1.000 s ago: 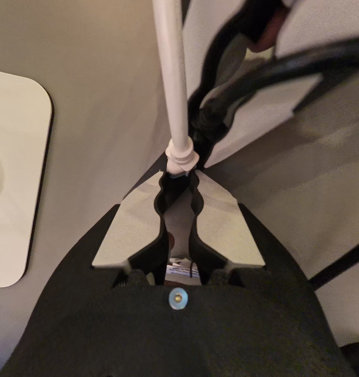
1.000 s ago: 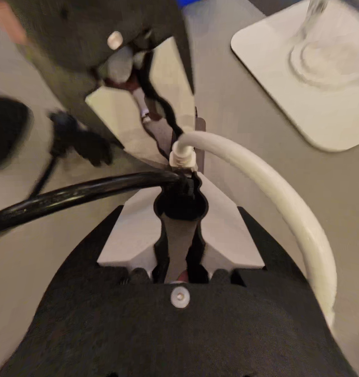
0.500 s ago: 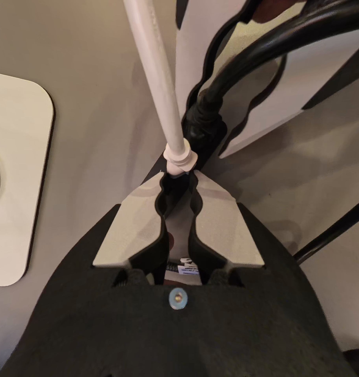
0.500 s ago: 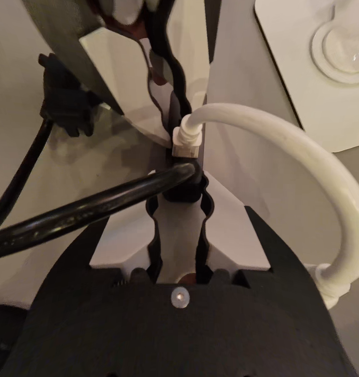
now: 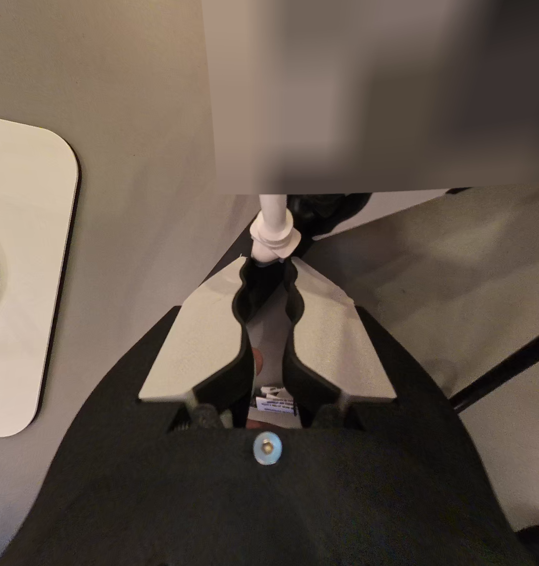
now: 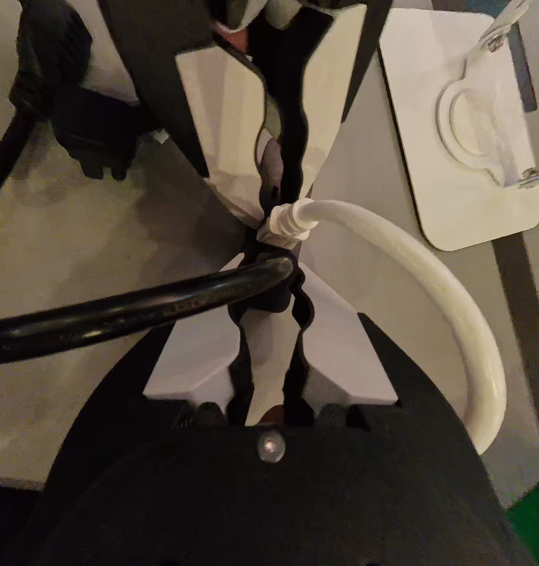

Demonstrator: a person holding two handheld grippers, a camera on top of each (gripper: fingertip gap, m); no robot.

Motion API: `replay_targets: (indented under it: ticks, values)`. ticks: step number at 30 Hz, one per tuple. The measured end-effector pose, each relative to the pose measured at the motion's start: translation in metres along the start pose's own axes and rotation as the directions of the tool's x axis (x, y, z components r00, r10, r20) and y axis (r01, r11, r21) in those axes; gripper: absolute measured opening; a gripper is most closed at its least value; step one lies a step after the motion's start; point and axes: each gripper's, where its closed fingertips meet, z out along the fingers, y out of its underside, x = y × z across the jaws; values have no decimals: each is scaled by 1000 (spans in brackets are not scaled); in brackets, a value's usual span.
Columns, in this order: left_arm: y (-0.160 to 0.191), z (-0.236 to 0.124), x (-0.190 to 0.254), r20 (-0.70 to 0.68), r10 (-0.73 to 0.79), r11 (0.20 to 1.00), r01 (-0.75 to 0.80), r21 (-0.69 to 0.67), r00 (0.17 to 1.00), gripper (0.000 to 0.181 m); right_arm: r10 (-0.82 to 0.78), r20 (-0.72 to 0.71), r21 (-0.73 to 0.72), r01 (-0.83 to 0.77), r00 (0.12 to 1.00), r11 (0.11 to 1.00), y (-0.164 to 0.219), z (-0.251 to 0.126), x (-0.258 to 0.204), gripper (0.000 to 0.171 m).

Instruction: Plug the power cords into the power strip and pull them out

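Note:
My left gripper (image 5: 268, 263) is shut on the end of a white cord (image 5: 273, 214), just below its ribbed collar (image 5: 274, 239). In the right wrist view the white cord (image 6: 415, 266) arcs right and down from the left gripper (image 6: 280, 196). My right gripper (image 6: 269, 275) is shut on a black plug (image 6: 268, 298), and its thick black cord (image 6: 124, 315) runs off left. The two grippers meet tip to tip. A pale body with a label (image 5: 274, 401) shows through the left fingers' gap and is mostly hidden.
A white square stand base (image 6: 464, 171) with a clear bracket sits at the right, and shows at the left in the left wrist view (image 5: 23, 275). A second black plug (image 6: 90, 134) lies on the grey table. A thin black cable (image 5: 500, 373) crosses at the right. Left and right tips are no more than a few centimetres apart.
My right gripper has swung round with the black plug and drawn in close to the left gripper's tips. The left gripper has stayed shut on the white cord end.

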Motion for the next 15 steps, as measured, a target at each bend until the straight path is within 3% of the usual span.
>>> replay_targets:
  ticks: [1,3,4,7,9,11,13,15]
  values:
    - [0,0,0,-9,-10,1000,11,9,1000,19,110,73,15,-111,991,994,0,0,-1,20]
    - [-1,1,0,-18,-9,1000,10,14,1000,19,361,281,40,-386,889,921,-3,-2,0,23]
    - [-2,1,1,-14,-5,1000,5,15,1000,19,387,320,43,-421,865,906,-3,-3,1,23]
    - [-2,2,1,-12,-8,1000,8,13,1000,19,301,251,34,-320,920,947,-2,-2,1,21]
    - [-2,2,1,-13,-1,1000,1,14,1000,19,111,85,1,-112,990,994,-1,-2,0,20]
    - [-1,1,2,-10,9,1000,-9,14,1000,19,-37,-33,-39,36,999,999,-1,-4,-1,20]
    - [-2,1,3,-4,16,1000,-16,18,1000,19,-84,-55,-60,81,995,995,-1,-5,-3,20]
    - [-2,1,3,-8,7,1000,-6,18,1000,19,54,35,-25,-54,998,998,-2,-4,-4,20]
